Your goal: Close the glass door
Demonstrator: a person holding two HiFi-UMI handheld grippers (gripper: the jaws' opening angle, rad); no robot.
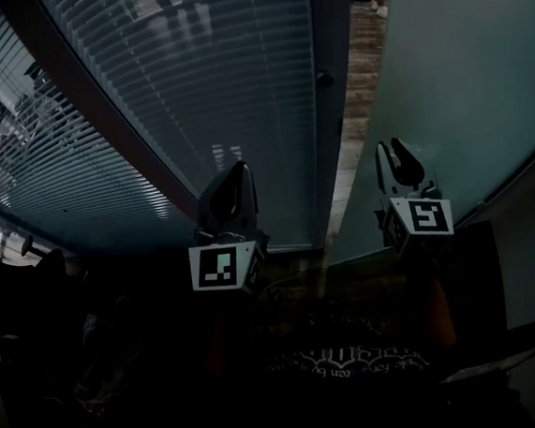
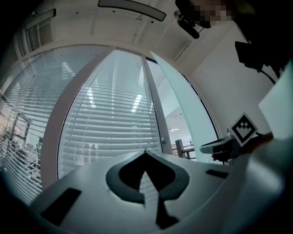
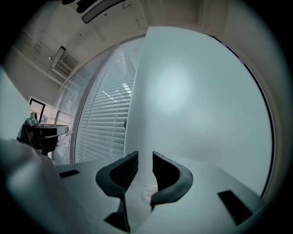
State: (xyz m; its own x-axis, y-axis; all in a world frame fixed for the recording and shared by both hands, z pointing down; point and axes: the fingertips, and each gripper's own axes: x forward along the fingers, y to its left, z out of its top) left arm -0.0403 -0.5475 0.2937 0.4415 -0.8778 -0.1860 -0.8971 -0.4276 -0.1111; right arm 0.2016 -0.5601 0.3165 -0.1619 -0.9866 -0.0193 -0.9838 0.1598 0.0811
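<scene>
- The jaws of the left gripper (image 2: 145, 153) are seen pressed together at their tips, with nothing held between them.
- The jaws of the right gripper (image 3: 145, 155) are held slightly apart; no thing is clearly clamped, though the free edge of the glass door (image 3: 197, 100) is lined up with the gap in the right gripper view, and contact cannot be told.
- The frosted panel at the right is judged to be the glass door (image 1: 461, 77). It is swung away from the dark frame (image 1: 327, 127), which borders the panel with blinds (image 1: 188, 75).
- A narrow opening (image 1: 354, 87) is left between the door's free edge and the frame, and floor beyond is seen through it, so the door is not yet shut.
- In the head view the right gripper (image 1: 398, 149) is raised just beside the door's free edge, while the left gripper (image 1: 235, 169) is raised before the blinds, near the frame's lower end.
- The task is judged to be at its start: the approach is made, and the whole swing of the door to the frame is left to be done.
</scene>
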